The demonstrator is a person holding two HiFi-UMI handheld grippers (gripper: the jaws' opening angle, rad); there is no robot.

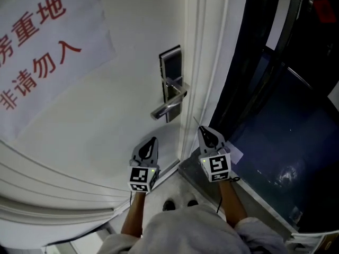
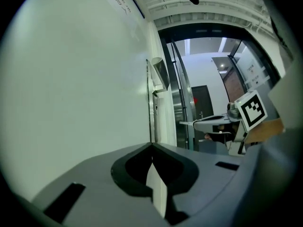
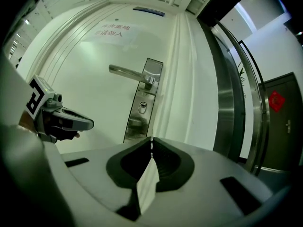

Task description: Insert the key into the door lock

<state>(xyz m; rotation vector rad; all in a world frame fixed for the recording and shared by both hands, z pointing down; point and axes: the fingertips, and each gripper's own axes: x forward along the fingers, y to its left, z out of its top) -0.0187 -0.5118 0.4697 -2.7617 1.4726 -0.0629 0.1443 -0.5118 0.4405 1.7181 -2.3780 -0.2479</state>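
Metal key [image 1: 196,122], likely light, stiff, slippery, is pinched by its end in the right gripper [image 3: 151,141]; left gripper [image 2: 152,148] is closed, empty

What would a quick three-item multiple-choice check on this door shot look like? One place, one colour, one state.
1. Relative to the lever handle, the keyhole sits:
A) above it
B) below it
C) off on the door frame

2. The characters on the paper sign are:
A) blue
B) red
C) black

3. The left gripper is:
A) wide open
B) clamped on the handle
C) shut with nothing in it

Answers:
1 B: the right gripper view shows the keyhole on the same metal plate, under the lever.
2 B: the head view shows red print on white paper.
3 C: its own view shows the jaws together with nothing between them, beside the bare door face.
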